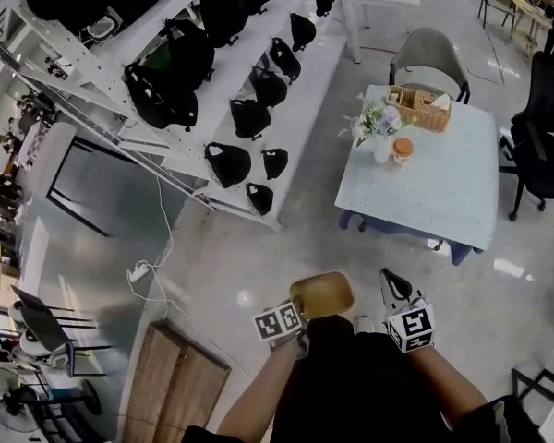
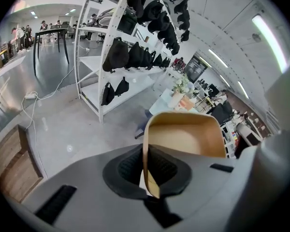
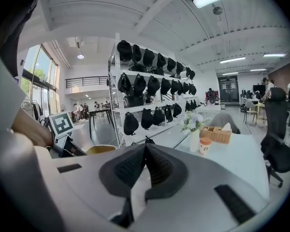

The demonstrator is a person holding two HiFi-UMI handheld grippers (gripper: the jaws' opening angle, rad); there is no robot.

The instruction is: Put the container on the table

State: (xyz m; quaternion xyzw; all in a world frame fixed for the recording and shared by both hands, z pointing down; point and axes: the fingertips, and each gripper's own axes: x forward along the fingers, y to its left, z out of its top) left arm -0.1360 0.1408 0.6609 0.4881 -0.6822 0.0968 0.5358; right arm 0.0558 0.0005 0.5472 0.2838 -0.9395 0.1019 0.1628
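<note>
A tan paper container point(image 1: 322, 293) hangs over the floor in front of me, its side wall pinched in my left gripper point(image 1: 303, 317). In the left gripper view the container's point(image 2: 184, 140) thin rim runs down between the shut pads of the left gripper point(image 2: 148, 174). My right gripper point(image 1: 391, 282) is beside it on the right, shut with nothing between its jaws; the right gripper point(image 3: 145, 149) points toward the white table point(image 3: 234, 162). The table point(image 1: 425, 187) stands ahead and to the right, some way off.
On the table stand a vase of flowers point(image 1: 379, 125), an orange-lidded cup point(image 1: 403, 149) and a wicker basket point(image 1: 419, 107). A grey chair point(image 1: 429, 58) is behind it, black office chairs point(image 1: 540, 132) to the right. White shelving with black bags point(image 1: 231, 81) runs along the left.
</note>
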